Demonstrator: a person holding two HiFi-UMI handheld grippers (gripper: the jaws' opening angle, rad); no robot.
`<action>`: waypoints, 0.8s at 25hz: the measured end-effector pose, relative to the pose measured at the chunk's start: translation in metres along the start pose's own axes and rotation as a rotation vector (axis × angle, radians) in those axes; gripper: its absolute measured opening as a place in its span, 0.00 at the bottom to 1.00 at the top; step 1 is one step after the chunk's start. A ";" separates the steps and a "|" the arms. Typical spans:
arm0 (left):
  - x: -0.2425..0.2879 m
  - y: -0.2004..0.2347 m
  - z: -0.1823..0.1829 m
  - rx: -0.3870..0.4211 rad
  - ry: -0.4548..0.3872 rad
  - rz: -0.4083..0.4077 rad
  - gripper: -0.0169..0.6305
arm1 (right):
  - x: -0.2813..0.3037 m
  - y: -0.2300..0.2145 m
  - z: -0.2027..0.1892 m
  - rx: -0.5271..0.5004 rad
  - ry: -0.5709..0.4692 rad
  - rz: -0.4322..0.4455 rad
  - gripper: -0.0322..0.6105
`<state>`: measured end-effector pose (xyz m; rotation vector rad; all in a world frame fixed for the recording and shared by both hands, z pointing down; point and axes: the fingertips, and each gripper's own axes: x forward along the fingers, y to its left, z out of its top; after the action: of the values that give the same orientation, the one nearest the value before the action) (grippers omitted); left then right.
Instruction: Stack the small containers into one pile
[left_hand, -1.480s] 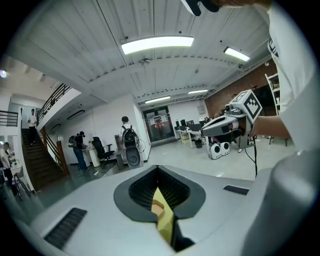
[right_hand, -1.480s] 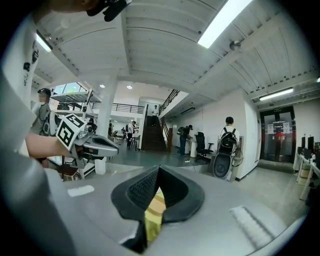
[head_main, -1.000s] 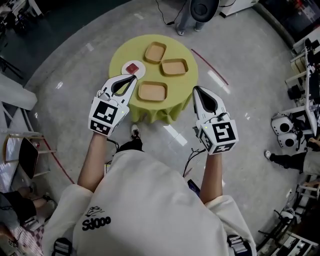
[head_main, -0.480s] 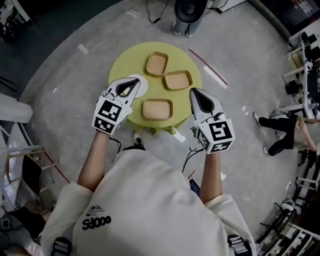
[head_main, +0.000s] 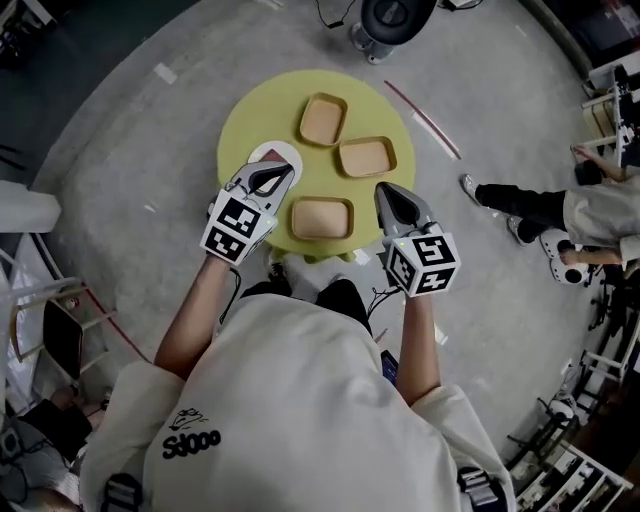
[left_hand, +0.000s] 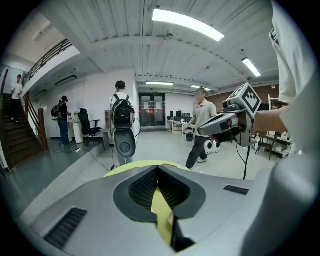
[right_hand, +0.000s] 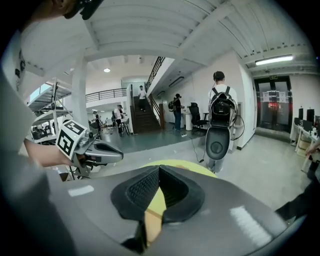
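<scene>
Three shallow tan square containers lie apart on the round yellow-green table: one at the back, one at the right, one near the front edge. My left gripper is shut and empty, its tip over a white round plate left of the front container. My right gripper hangs shut and empty at the table's right front edge, right of that container. The left gripper view shows closed jaws and the right gripper beyond. The right gripper view shows closed jaws and the left gripper.
A dark machine on a stand is behind the table. A person's legs cross the floor at the right. A red strip lies on the floor. Chairs and racks stand at the left and right edges. Several people stand in the hall.
Both grippers have come forward and down, closer to the table and to the front container. A person has walked into view on the right.
</scene>
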<state>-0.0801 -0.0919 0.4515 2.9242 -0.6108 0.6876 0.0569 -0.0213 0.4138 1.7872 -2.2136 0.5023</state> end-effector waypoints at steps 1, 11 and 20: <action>0.005 -0.003 -0.007 -0.009 0.018 -0.006 0.04 | 0.005 -0.004 -0.008 0.005 0.021 0.004 0.07; 0.036 -0.022 -0.088 -0.190 0.216 0.003 0.04 | 0.048 -0.037 -0.085 0.068 0.218 0.069 0.08; 0.048 -0.038 -0.167 -0.340 0.404 0.017 0.13 | 0.074 -0.039 -0.154 0.069 0.386 0.146 0.15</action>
<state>-0.0948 -0.0470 0.6233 2.3802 -0.6324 1.0249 0.0762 -0.0304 0.5878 1.4169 -2.0798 0.8826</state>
